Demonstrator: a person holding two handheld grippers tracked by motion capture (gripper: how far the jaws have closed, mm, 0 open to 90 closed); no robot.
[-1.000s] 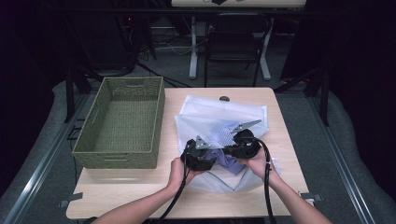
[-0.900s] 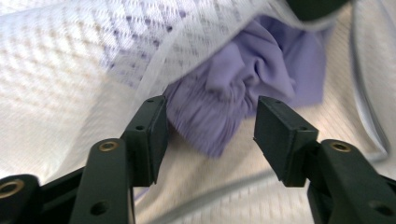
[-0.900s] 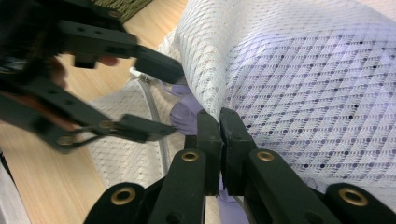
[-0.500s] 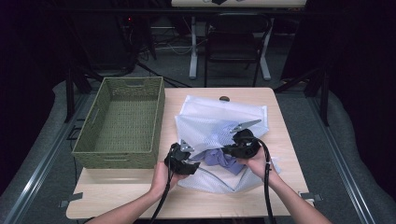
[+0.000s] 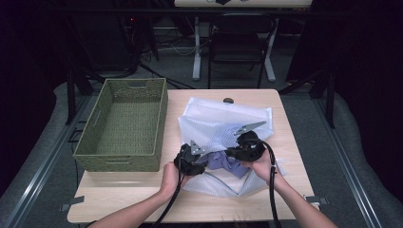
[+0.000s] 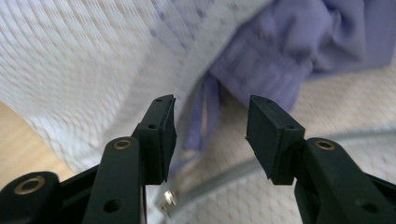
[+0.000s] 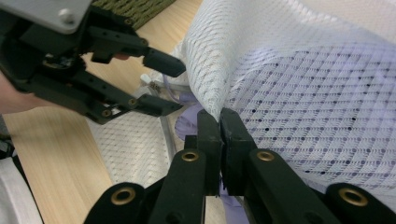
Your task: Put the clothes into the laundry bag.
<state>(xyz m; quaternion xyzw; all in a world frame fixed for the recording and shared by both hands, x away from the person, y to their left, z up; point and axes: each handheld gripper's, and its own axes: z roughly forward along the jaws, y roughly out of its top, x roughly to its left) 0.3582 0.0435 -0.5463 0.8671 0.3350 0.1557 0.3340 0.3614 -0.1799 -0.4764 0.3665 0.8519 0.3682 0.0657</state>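
Observation:
A white mesh bag [image 5: 223, 118] lies on the table with a purple garment [image 5: 223, 164] at its open mouth. My right gripper [image 7: 219, 123] is shut on the bag's upper edge [image 7: 303, 93] and holds that layer raised. My left gripper [image 6: 210, 135] is open and its jaws have just been closing. It points at the purple garment [image 6: 289, 51], and a thin purple strip lies under the gap, not pressed by the pads. In the right gripper view the left gripper [image 7: 173, 86] sits just left of the bag's mouth. A metal zip pull [image 6: 169, 200] lies below the left jaw.
A green woven basket [image 5: 161, 118] stands on the left of the table, beside the bag. A small dark disc [image 5: 228, 100] sits near the table's far edge. Bare wood shows along the front edge [image 5: 142, 199]. A chair [image 5: 240, 42] stands beyond the table.
The left gripper drew a little to the left away from the garment, then came partway back toward it with narrower jaws. The right gripper kept still, gripping the bag's edge.

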